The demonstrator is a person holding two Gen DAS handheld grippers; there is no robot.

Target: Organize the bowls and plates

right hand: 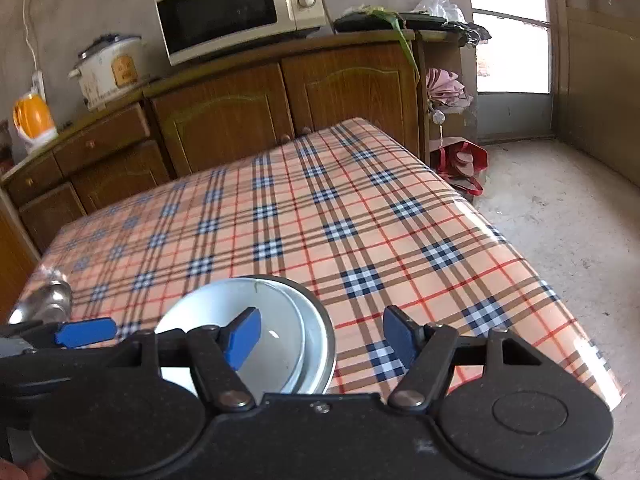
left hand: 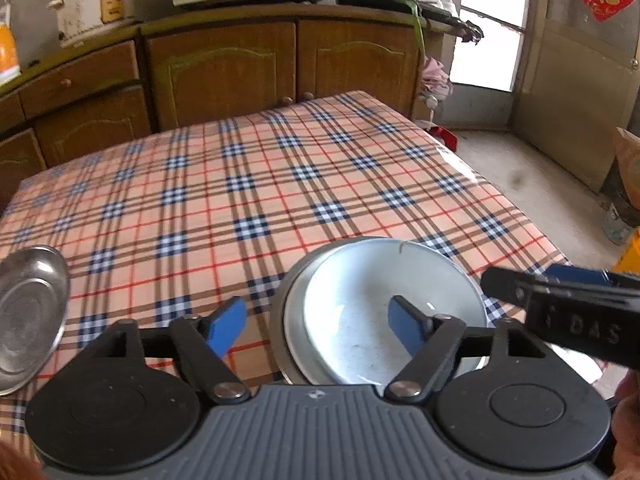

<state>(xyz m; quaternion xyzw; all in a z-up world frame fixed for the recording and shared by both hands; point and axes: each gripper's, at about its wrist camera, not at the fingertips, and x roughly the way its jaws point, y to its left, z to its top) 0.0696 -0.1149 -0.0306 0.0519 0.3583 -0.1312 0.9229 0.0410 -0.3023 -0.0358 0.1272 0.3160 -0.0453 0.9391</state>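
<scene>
Bowl [left hand: 372,312] nested in metal dish [right hand: 320,332] on checked tablecloth [left hand: 248,184], left gripper [left hand: 318,326] and right gripper [right hand: 320,338] spread empty, steel plate [left hand: 28,312] well left.

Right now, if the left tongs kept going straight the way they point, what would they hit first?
Probably the white bowl sitting in the metal plate: the open left tongs straddle its near left rim. Depth is unclear, so they might instead land on the checked tablecloth beside it.

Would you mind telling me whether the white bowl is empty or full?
Empty: the white bowl, nested in a metal dish, shows only its bare inside.
</scene>
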